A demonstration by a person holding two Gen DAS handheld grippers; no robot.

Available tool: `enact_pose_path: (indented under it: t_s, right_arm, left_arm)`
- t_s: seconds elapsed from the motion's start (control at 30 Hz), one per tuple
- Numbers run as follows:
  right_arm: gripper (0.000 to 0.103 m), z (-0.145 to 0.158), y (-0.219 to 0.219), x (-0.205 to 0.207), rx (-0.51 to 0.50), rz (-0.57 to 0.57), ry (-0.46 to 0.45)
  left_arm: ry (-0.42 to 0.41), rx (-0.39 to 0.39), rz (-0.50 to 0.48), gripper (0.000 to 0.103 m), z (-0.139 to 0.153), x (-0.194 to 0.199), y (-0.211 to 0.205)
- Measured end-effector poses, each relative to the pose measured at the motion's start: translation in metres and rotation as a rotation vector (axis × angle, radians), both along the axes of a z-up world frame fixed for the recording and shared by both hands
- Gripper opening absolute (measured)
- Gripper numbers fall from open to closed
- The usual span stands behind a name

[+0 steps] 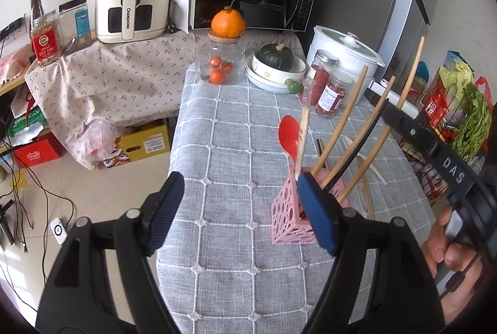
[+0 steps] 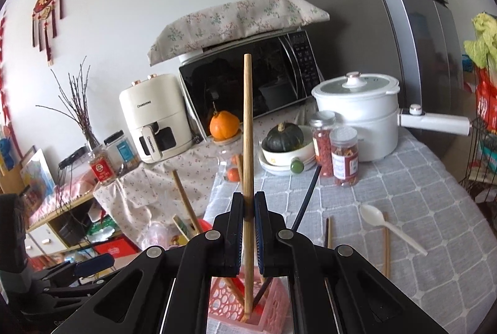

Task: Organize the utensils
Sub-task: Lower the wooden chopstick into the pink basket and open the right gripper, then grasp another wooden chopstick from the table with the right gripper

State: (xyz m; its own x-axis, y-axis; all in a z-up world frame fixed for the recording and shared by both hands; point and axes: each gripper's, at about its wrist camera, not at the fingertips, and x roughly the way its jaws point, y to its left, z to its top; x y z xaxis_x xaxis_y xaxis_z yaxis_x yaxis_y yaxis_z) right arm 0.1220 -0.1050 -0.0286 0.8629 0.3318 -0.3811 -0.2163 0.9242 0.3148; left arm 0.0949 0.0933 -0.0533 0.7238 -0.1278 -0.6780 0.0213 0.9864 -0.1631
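The right gripper (image 2: 248,211) has its fingers pinched on a wooden chopstick (image 2: 247,129), held upright with its lower tip down inside the pink perforated holder (image 2: 273,307) directly below the fingertips. The left gripper (image 1: 240,209) hovers with fingers spread wide and empty, the holder just behind its right finger. The holder already carries several chopsticks, a black stick and a red spoon (image 1: 288,133). Beyond the right fingertips, a white plastic spoon (image 2: 389,228) and a few loose chopsticks (image 2: 386,244) lie on the grey checked tablecloth (image 2: 419,178), so roughly half the job appears done.
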Motion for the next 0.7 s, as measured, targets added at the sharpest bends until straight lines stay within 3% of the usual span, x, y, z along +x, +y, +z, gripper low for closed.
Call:
enact_pose_path:
  t_s: [0.2, 0.4, 0.7]
  right_arm:
    - [0.010, -0.009, 0.002, 0.002, 0.011, 0.039, 0.059]
    - [0.050, 0.005, -0.012, -0.009, 0.002, 0.044, 0.020]
    - [0.083, 0.019, -0.046, -0.018, -0.056, 0.023, 0.006]
  left_arm:
    - [0.011, -0.009, -0.009, 0.078, 0.000, 0.000, -0.002]
    - [0.028, -0.018, -0.036, 0.081, -0.001, 0.001, -0.010]
    - [0.092, 0.002, -0.113, 0.090, -0.007, -0.004, -0.035]
